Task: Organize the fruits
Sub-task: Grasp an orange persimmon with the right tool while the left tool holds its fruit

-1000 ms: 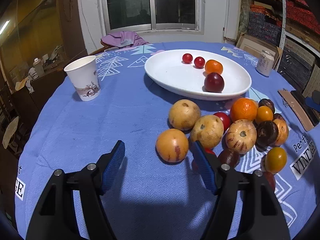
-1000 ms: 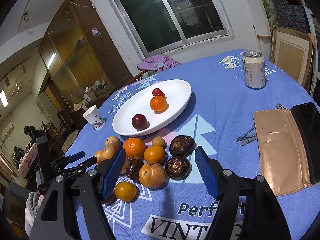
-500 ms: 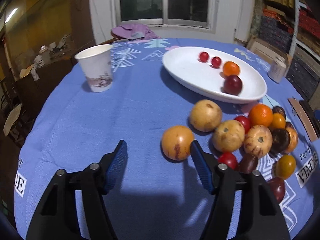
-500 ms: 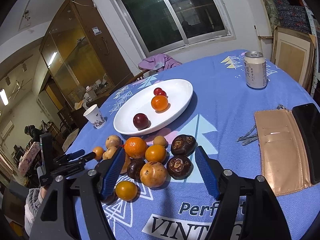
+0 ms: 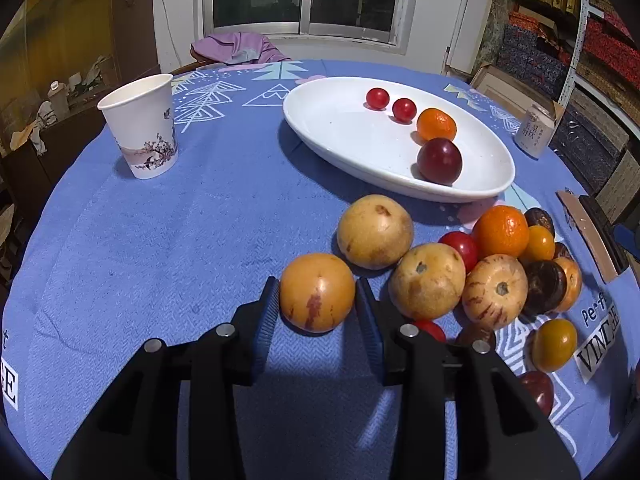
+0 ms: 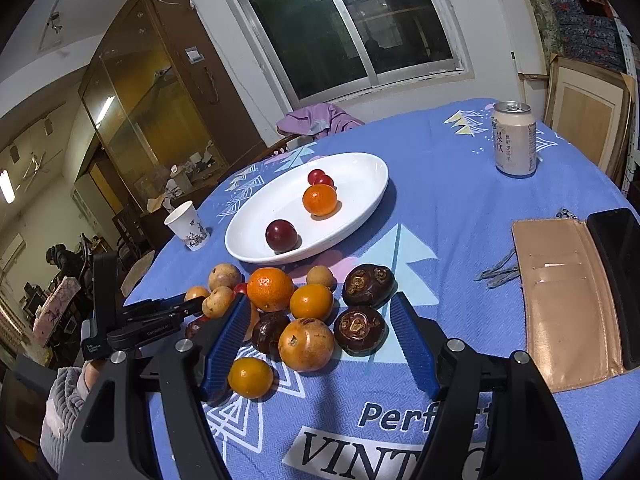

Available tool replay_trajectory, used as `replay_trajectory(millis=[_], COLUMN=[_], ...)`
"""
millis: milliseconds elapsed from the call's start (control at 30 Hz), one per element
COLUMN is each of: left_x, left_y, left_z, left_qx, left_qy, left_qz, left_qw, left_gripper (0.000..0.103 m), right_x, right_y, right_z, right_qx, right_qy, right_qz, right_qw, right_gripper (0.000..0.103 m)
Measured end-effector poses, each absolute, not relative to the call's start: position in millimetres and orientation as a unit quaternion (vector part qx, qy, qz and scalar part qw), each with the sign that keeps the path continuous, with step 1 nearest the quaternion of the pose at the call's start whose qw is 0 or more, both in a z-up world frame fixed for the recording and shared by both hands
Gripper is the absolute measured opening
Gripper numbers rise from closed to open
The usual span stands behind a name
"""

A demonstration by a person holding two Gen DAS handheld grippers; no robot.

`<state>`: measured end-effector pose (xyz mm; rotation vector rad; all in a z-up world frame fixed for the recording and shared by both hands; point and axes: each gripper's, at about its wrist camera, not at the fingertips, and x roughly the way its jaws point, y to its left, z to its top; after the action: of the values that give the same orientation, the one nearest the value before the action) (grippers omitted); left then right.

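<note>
My left gripper has its blue pads against both sides of a round orange-yellow fruit with red streaks that rests on the blue cloth at the left edge of the fruit pile. A white oval plate behind it holds two small red fruits, an orange and a dark red plum. My right gripper is open and empty above the pile; the plate lies beyond. The left gripper also shows in the right wrist view.
A paper cup stands at the left of the table. A drink can stands at the far right. A tan wallet and a black phone lie at the right edge. A cabinet and a chair stand beyond the table.
My left gripper has moved forward and closed its jaws around the orange-yellow fruit, which earlier lay ahead of the open fingers. The right gripper has barely moved.
</note>
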<state>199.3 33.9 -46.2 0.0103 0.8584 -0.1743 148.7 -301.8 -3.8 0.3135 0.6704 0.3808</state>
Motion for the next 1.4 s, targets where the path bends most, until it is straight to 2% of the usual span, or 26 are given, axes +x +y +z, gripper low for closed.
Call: replay_trajectory(millis=[267,400,500,867,1300,1400], left_x=[195,188,186,177,178,178], left_y=[41,43,42,41,40,39], left_z=[-35,-29,-29,-29,-30,-31], left_qx=[-0.009,-0.015,-0.015,-0.013,-0.012,-0.009], left_qy=[0.396,0.386,0.386,0.385,0.390,0.391], left_qz=[-0.073,-0.073,-0.075,-0.084,-0.089,-0.091], left_qw=[0.915,0.919,0.919,0.919,0.917,0.916], left_gripper=[0.038,0.038,0.038,0.038,0.038,0.038], right_x=[146,145,143,147,155,154], right_y=[-273,-258,-246,-216,-219,-207], right_z=[-12,-20,-25,-40,-40,-39], right_qx=[0.099,0.065,0.027,-0.071,-0.112,-0.135], right_qy=[0.345,0.357,0.362,0.358,0.367,0.349], right_qz=[0.207,0.209,0.200,0.163,0.167,0.163], right_qw=[0.910,0.908,0.910,0.916,0.908,0.913], right_gripper=[0.072,0.058,0.054,0.054,0.054,0.045])
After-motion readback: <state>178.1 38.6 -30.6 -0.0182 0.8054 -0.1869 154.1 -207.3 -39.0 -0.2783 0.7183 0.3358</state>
